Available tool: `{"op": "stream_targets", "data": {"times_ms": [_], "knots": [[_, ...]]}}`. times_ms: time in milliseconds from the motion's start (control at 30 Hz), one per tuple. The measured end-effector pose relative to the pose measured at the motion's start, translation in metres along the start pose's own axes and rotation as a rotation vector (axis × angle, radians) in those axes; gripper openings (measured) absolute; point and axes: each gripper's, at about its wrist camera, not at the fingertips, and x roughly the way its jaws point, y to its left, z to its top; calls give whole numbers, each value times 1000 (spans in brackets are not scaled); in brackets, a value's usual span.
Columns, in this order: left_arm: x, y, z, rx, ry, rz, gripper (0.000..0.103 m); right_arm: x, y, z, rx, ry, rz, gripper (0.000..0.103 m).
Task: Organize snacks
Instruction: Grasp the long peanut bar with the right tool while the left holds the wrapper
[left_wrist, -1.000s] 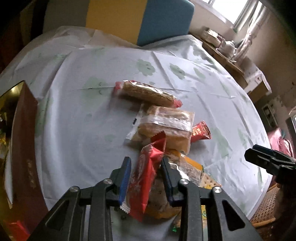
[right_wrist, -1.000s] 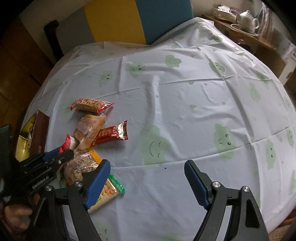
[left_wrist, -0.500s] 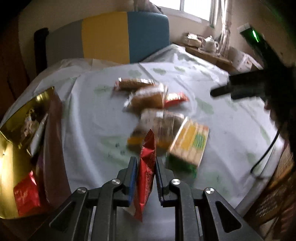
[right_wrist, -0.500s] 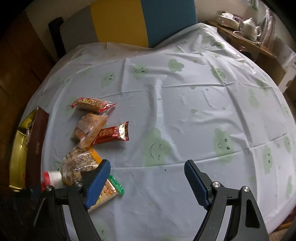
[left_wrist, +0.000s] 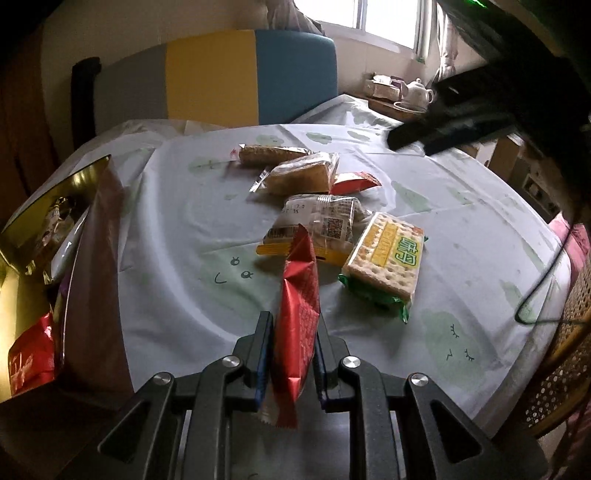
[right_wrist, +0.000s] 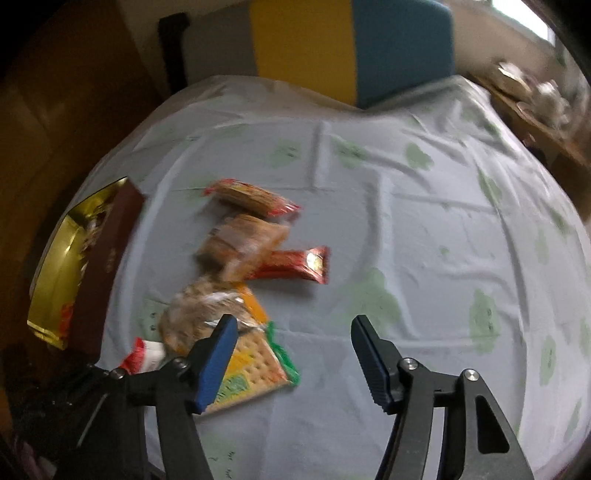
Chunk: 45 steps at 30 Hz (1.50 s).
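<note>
My left gripper (left_wrist: 291, 321) is shut on a red snack packet (left_wrist: 297, 317) and holds it upright above the near table edge. It shows in the right wrist view as a red and white tip (right_wrist: 142, 360). A gold-lined box (left_wrist: 40, 266) with a dark red wall stands at the left and holds a red packet (left_wrist: 31, 360). Loose snacks lie in the middle: a cracker pack (left_wrist: 386, 262), a clear wrapped pastry (left_wrist: 319, 221), a wrapped cake (left_wrist: 299, 177), a long biscuit bar (left_wrist: 269, 153) and a red bar (right_wrist: 291, 264). My right gripper (right_wrist: 291, 332) is open and empty over the cloth beside the cracker pack (right_wrist: 251, 369).
The table carries a pale cloth (right_wrist: 424, 229) with green cloud faces. A yellow and blue chair back (left_wrist: 251, 74) stands behind it. A side shelf with a teapot (left_wrist: 417, 88) is at the far right. A cable (left_wrist: 543, 288) hangs over the right edge.
My left gripper closed on the red packet, lifted it off the pile and drew back toward the box side. My right gripper swung left toward the snacks; its view is now blurred.
</note>
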Motion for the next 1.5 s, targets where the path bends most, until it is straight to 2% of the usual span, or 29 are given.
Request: {"op": "stream_targets", "data": {"times_ms": [167,267,400,600,667,733,800,1033,1100,1233,1367,1500], "knots": [[-1,3,-3,-3,-19,-24,20,19,32,34,-147,37,52,65],[-2,5,-4,-12,-26,-37,20,42,48,55,-227,57,18,65],[-2,8,-6,-24,-32,-58,20,70,60,88,-271,62,-7,65],[-4,9,-7,-35,-35,-74,20,129,67,120,-302,150,-52,66],[-5,8,-8,-32,-39,-71,20,141,66,124,-317,151,-90,61],[-5,8,-9,-30,-41,-69,20,149,61,128,-295,159,-108,43],[-4,8,-8,-31,-39,-67,20,147,54,130,-261,153,-97,37],[-2,6,-8,-38,-38,-58,20,91,14,133,-191,41,-177,29],[-2,6,-8,-46,-37,-60,20,75,-1,131,-162,34,-199,29],[-1,9,-7,-66,-34,-69,20,60,-31,110,-101,118,-217,27],[-2,10,-8,-75,-31,-72,20,54,-67,64,18,221,-137,27],[-3,10,-6,-78,-26,-67,20,50,-81,28,87,240,-78,27]]}}
